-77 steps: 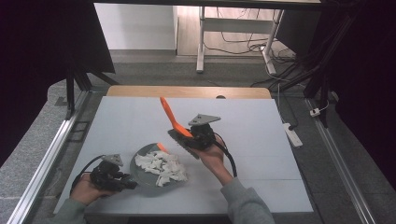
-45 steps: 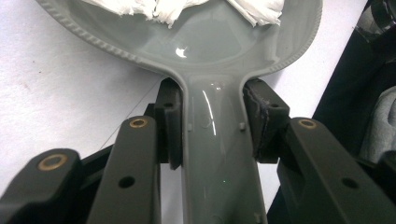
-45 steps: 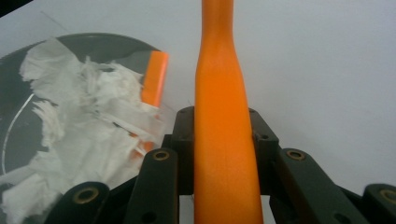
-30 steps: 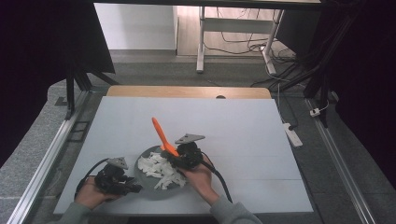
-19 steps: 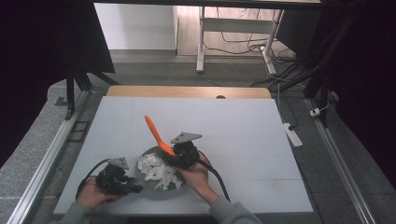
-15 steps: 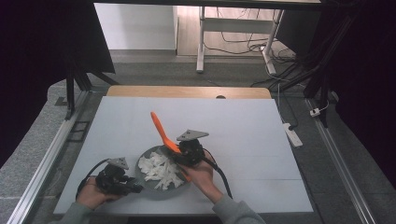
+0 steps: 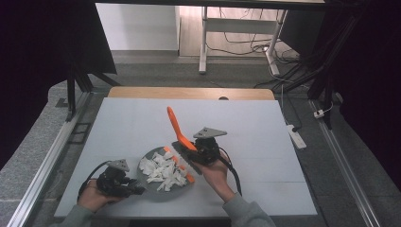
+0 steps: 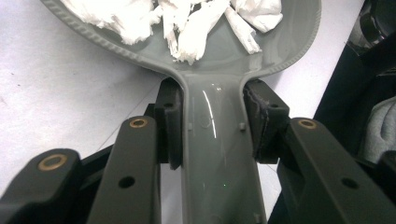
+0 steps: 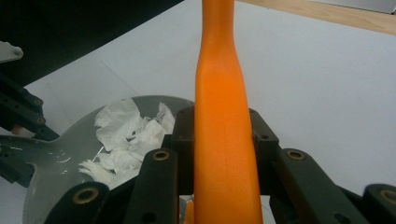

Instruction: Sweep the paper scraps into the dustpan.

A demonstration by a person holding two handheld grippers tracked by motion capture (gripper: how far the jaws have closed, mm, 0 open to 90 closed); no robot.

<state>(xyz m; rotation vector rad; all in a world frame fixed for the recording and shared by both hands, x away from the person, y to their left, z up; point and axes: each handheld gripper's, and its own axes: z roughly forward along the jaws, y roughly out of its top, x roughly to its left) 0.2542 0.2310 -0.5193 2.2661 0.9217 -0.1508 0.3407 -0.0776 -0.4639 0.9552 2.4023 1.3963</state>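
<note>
high view: a grey dustpan (image 7: 163, 182) sits on the white table (image 7: 265, 137) near the person's edge, its pan loaded with white paper scraps (image 7: 163, 171). the left gripper (image 7: 124, 185) lies low at the dustpan's left side, in the person's left hand (image 7: 92, 196), and its tongs are clamped on the dustpan's handle. the right gripper (image 7: 196, 151) is at the dustpan's right rim, held in the right hand (image 7: 215, 170), with a grey three-cornered plate on top. its tongs are clamped on an orange brush (image 7: 177, 130), whose handle tilts up and away toward the far left while the dark bristle end sits at the pan's right edge.

left gripper view: the two black jaws press on both sides of the grey handle (image 8: 217, 154) just below where it widens into the pan, and paper scraps (image 8: 187, 23) lie in the pan beyond. the table surface shows on either side.

right gripper view: the jaws close on the orange brush handle (image 9: 224, 140), which rises straight up the middle. behind it to the left lie the grey dustpan (image 9: 60, 158) and its scraps (image 9: 126, 135).
</note>
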